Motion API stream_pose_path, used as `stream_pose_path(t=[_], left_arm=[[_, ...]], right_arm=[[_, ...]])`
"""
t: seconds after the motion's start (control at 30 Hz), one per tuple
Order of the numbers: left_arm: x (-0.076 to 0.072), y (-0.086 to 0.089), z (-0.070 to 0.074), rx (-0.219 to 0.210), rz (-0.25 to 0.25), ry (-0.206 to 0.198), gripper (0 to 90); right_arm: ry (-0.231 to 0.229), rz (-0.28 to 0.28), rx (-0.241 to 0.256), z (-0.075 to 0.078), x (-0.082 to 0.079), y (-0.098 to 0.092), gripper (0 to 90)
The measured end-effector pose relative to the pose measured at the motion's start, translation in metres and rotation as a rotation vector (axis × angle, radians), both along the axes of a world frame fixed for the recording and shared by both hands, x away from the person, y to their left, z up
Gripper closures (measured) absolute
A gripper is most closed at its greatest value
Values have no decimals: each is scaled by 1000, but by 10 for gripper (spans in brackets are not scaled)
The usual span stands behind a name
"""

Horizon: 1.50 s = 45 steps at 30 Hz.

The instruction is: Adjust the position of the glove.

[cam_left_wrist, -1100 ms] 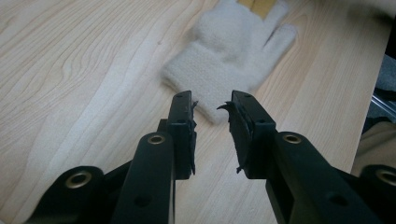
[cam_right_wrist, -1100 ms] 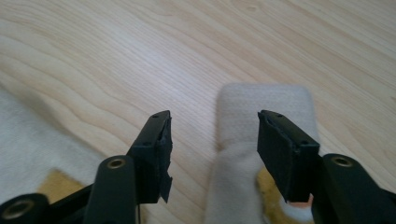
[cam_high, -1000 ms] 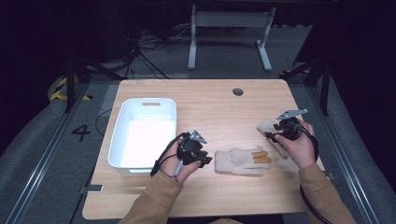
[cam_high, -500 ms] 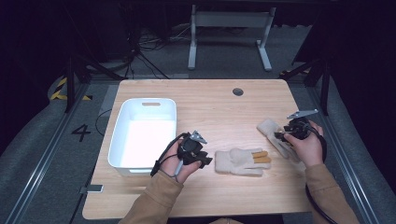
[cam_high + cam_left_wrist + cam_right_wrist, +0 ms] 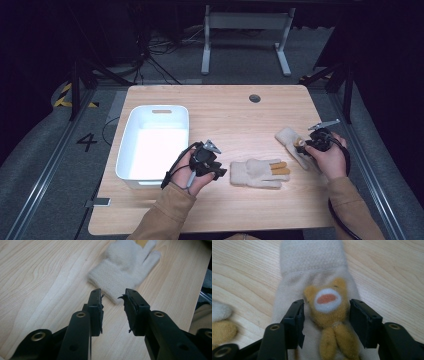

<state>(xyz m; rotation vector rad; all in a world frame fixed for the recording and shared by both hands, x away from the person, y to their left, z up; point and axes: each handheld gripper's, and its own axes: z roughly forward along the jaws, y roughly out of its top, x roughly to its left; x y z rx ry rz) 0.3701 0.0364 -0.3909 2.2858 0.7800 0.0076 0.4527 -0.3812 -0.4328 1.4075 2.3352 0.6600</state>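
The right tongs have come down and toward the person since a second ago, from above the far glove to low over it; the left tongs have stayed where they were. Those right tongs now stand spread on either side of a small tan plush bear face with a white muzzle, sewn onto the cream knitted glove with a ribbed cuff that lies flat near the right edge of the pale wooden worktop. Whether the pads touch the fuzzy fabric I cannot tell. The left tongs are also spread, holding nothing, their black tips just short of the cuff of a second cream fleecy glove with tan fingertips, which lies at the middle of the worktop's near half with its fingers pointing right. A white rectangular plastic tub with rounded corners sits to the left, beside the left hand.
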Motion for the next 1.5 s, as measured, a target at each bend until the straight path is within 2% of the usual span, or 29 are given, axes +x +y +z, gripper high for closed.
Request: stream_pose_path(t=[0.13,0.4,0.57,0.77,1.07,1.33,1.5], left_arm=[[0,0,-1,1,2,1,681],[0,1,-1,-2,6,9,689],[1,2,-1,-6,5,7,694],[2,0,1,-16,-2,6,694],[3,-4,1,-15,-15,8,693],[3,-6,2,-19,-24,8,688],[3,-7,3,-28,-27,12,675]], right_arm=[[0,3,2,-2,-1,-2,588],[-11,13,11,-1,-3,-3,683],[-16,28,26,4,-5,-3,709],[-45,47,26,18,-13,-1,715],[-116,92,30,49,-30,3,714],[-162,161,33,74,-46,12,714],[-171,204,36,85,-54,19,714]])
